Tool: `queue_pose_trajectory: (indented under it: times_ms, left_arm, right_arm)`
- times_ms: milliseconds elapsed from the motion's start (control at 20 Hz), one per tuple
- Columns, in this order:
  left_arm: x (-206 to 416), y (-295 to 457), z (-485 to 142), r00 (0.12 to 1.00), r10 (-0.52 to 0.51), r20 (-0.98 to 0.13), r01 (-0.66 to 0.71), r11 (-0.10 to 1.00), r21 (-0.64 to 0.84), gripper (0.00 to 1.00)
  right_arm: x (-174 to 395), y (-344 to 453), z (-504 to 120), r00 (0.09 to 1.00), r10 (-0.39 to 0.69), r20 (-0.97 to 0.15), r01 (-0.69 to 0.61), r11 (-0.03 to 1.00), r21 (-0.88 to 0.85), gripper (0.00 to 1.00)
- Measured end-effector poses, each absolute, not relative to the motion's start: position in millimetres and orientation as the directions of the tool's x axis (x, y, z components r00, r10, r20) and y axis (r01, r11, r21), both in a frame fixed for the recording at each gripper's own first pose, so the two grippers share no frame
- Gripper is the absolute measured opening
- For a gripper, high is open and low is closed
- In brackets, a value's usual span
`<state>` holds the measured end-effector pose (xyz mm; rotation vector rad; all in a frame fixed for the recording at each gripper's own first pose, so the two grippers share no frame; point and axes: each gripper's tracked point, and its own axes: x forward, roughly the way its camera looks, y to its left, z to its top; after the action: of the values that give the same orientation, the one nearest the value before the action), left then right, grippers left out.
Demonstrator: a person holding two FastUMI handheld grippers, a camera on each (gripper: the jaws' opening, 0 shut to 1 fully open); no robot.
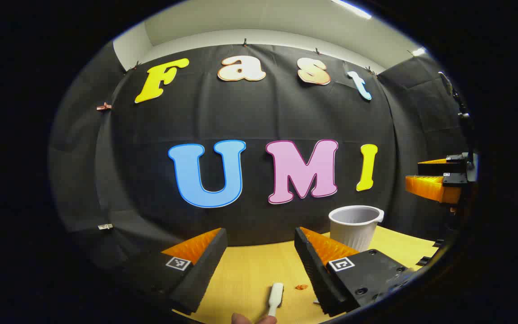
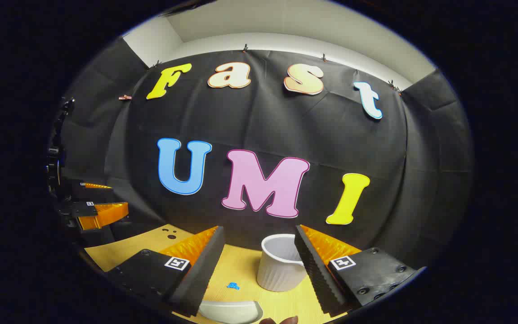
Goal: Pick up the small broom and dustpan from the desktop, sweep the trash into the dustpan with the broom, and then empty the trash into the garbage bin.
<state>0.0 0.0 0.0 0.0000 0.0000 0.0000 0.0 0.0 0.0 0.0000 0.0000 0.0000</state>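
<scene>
broom (image 1: pixel 275 298): one, white, lying on the yellow table (image 1: pixel 250 274) low between the left gripper (image 1: pixel 259 247) fingers, which stand wide apart, holding nothing. one small orange scrap (image 1: pixel 301 286) lies just right of the broom. one white bin (image 1: pixel 354 226) stands upright farther right on the table; its inside cannot be seen from this angle. the right gripper (image 1: pixel 439 180) shows at the far right edge, above the table.

in the right gripper view, the left gripper (image 2: pixel 92 204) shows at the far left. one blue scrap (image 2: pixel 233 285) lies between the right gripper's fingers, spread open and empty. one white dustpan (image 2: pixel 231 311) sits at the bottom edge, nothing visible in it. the bin stands just right of the blue scrap.
</scene>
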Motion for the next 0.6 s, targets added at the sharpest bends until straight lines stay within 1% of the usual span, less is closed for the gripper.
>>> queue_pose_trajectory:
  times_ms: [150, 600]
  left_arm:
    - [4.0, -9.9, 0.1, 1.0, -0.008, -0.007, 0.008, 1.0, 0.013, 0.93]
    - [4.1, -20.6, -7.4, 1.0, -0.008, -0.029, 0.008, 1.0, 0.017, 0.93]
  right_arm:
    - [-0.2, 0.1, -6.3, 1.0, 0.016, -0.011, -0.016, 1.0, 0.001, 0.97]
    - [4.9, -0.3, -12.8, 0.999, 0.045, -0.018, -0.045, 0.999, 0.01, 0.98]
